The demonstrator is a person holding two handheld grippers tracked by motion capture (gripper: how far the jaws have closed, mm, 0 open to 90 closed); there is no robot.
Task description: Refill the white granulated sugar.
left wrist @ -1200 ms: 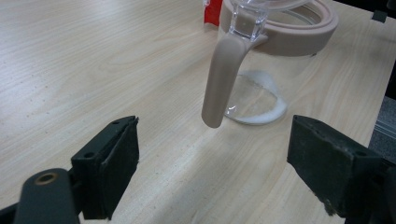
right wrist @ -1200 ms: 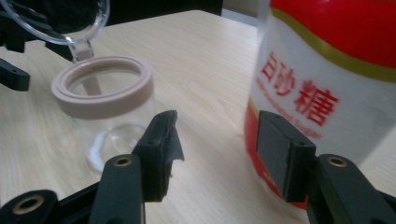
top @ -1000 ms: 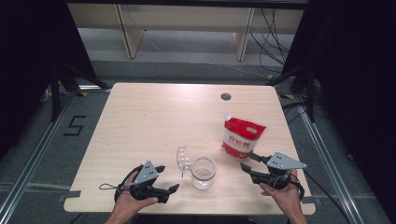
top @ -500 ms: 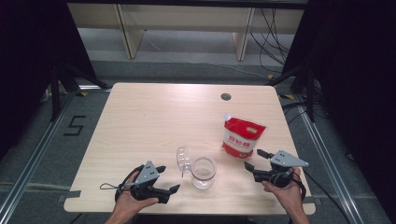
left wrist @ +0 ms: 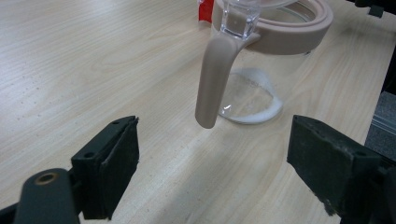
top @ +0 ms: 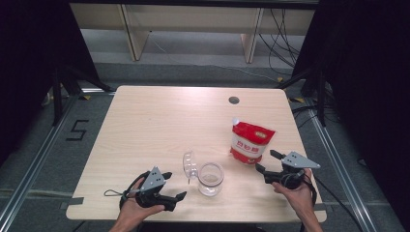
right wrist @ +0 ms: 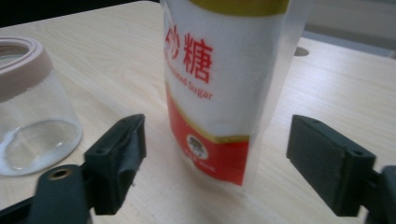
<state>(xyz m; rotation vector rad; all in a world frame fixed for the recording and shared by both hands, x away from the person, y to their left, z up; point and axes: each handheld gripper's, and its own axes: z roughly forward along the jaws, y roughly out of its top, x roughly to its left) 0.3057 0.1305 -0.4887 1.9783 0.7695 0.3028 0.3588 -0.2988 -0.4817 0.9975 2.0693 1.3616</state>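
A clear glass jar [top: 211, 178] with a beige rim stands near the table's front middle, its hinged lid [top: 188, 164] flipped open to the left. In the left gripper view the jar [left wrist: 261, 70] shows a beige handle [left wrist: 213, 79] hanging down in front. A red and white sugar bag [top: 250, 142] stands upright to the jar's right; the bag [right wrist: 224, 84] fills the middle of the right gripper view. My left gripper [top: 173, 186] is open, left of the jar. My right gripper [top: 268, 161] is open, just right of the bag, holding nothing.
The wooden table [top: 159, 125] has a round cable hole [top: 234, 100] at the back right. Dark floor and black stands surround it, with a shelf frame [top: 193, 29] behind. The table's front edge lies just under both hands.
My right gripper has drawn slightly back toward the front edge, away from the sugar bag. The left gripper, jar and bag have stayed put.
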